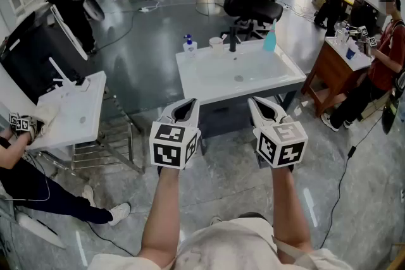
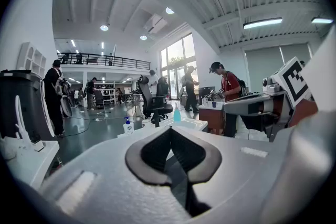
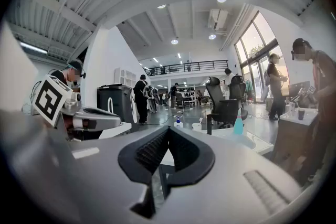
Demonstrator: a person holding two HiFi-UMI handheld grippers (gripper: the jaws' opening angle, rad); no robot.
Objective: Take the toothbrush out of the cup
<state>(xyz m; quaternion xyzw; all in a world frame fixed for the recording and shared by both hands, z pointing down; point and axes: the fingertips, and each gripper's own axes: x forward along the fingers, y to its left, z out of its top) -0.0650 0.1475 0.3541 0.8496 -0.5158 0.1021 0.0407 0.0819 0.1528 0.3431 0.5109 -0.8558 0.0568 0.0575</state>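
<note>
The broad white rectangular washbasin stands well ahead of the person, across a stretch of grey floor. Along its far rim are a white pump bottle with a blue top, a small pale round cup, a black tap and a translucent blue bottle. The cup is where the toothbrush should be, though from here the brush is too small to make out.

The reach has not begun, I'd say. To do it well, the person should step up close to the basin and spread one claw's jaws before getting near. That claw can then come down over the cup, pinch the handle above the rim and lift straight up, so the light cup doesn't tip against the pump bottle beside it.

Both bare forearms are held out in front, side by side. The left grey two-jaw gripper and the right grey two-jaw gripper point nearly level towards the basin. Each has its black ribbed jaws pressed together with nothing between them.
</note>
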